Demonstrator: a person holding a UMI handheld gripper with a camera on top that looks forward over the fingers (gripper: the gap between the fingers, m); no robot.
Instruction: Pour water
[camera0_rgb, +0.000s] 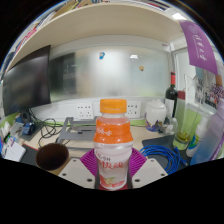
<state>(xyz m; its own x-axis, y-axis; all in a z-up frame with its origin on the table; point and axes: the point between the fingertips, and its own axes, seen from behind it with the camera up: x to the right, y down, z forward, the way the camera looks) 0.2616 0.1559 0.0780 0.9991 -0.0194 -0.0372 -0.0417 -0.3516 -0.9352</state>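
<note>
At the lower centre of the frame we saw the bottle (112, 143), orange-capped and upright, held in the gripper (112, 165), whose pink pads (90, 162) pressed its two sides, closed only to its width. Left of it lay a dark bowl (50, 155), and a monitor (27, 83) stood at upper left.

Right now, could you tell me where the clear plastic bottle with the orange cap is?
In the gripper view, the clear plastic bottle with the orange cap stands upright between the gripper's purple-padded fingers, with a dark round object to its left and blue cable to its right.
</note>
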